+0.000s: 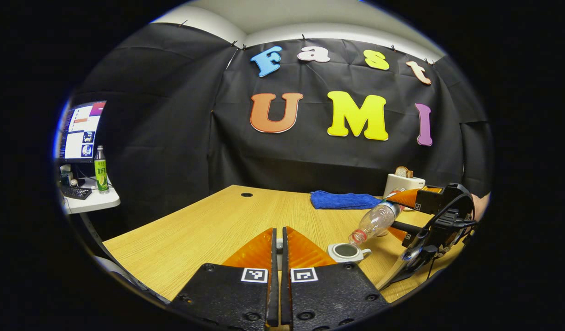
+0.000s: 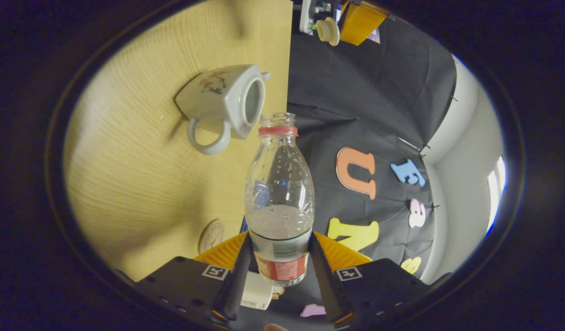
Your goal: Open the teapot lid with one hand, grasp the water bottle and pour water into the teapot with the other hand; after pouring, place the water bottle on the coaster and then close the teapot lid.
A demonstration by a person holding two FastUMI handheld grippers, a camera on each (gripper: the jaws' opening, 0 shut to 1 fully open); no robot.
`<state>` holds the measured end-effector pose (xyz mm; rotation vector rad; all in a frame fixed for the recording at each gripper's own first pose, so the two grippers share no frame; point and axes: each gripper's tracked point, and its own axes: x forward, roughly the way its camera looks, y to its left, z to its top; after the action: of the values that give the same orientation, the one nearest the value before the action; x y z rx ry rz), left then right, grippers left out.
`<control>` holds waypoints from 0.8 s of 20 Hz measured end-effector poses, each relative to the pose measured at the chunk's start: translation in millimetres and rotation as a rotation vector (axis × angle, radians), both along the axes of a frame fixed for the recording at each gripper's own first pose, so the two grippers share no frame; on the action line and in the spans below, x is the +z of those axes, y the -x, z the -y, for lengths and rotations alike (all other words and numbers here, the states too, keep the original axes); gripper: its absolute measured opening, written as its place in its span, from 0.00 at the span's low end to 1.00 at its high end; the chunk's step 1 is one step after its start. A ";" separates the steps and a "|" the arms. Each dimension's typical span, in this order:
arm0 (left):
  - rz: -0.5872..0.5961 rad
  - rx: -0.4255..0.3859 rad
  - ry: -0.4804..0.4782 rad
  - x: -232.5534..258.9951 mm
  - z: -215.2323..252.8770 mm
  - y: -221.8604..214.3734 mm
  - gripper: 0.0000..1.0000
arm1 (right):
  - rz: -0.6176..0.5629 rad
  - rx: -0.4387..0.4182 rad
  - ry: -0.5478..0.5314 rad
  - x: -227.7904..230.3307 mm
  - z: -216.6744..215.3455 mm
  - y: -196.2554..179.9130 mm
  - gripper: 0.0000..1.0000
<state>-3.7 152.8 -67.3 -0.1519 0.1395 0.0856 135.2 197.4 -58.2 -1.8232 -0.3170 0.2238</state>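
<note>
In the left gripper view we see our left gripper (image 1: 277, 246) at the near edge of the wooden table (image 1: 204, 225), its two fingers drawn almost together on a small pale piece that peeks out between them. The right gripper view shows that same gripper far off with the teapot lid (image 2: 328, 30) pinched in it, held clear above the table.

Our right gripper (image 2: 277, 257) is clamped on the lower body of the water bottle (image 2: 279, 197), one finger on each side of the label. The bottle has no cap and is tipped over, its mouth pointing down toward the teapot (image 1: 347, 251). In the left gripper view the bottle neck sits just above the open top of the teapot, at the right side of the table. Water remains in the lower part of the bottle.

The teapot stands upright on the table with its lid off. In the right gripper view a round coaster (image 2: 211, 235) lies flat on the table near the right gripper's fingers, apart from the teapot.

Farther back on the table lie a folded blue cloth (image 1: 344, 200) and, beside it to the right, a white toaster (image 1: 402, 183).
</note>
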 end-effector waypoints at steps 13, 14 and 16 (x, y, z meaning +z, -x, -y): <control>0.007 -0.003 0.004 2.5 -0.5 2.7 0.04 | 0.087 0.035 0.106 16.8 -9.3 5.5 0.69; 0.007 -0.004 0.005 2.4 -0.1 2.6 0.04 | 0.092 0.037 0.114 18.2 -11.1 4.9 0.69; 0.007 -0.005 0.006 2.4 -0.2 3.0 0.04 | 0.102 0.040 0.127 19.3 -12.7 5.3 0.69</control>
<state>-6.8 153.0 -64.8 -0.1580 0.1337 0.0800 129.9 210.1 -38.9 -1.9591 -0.4192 0.1819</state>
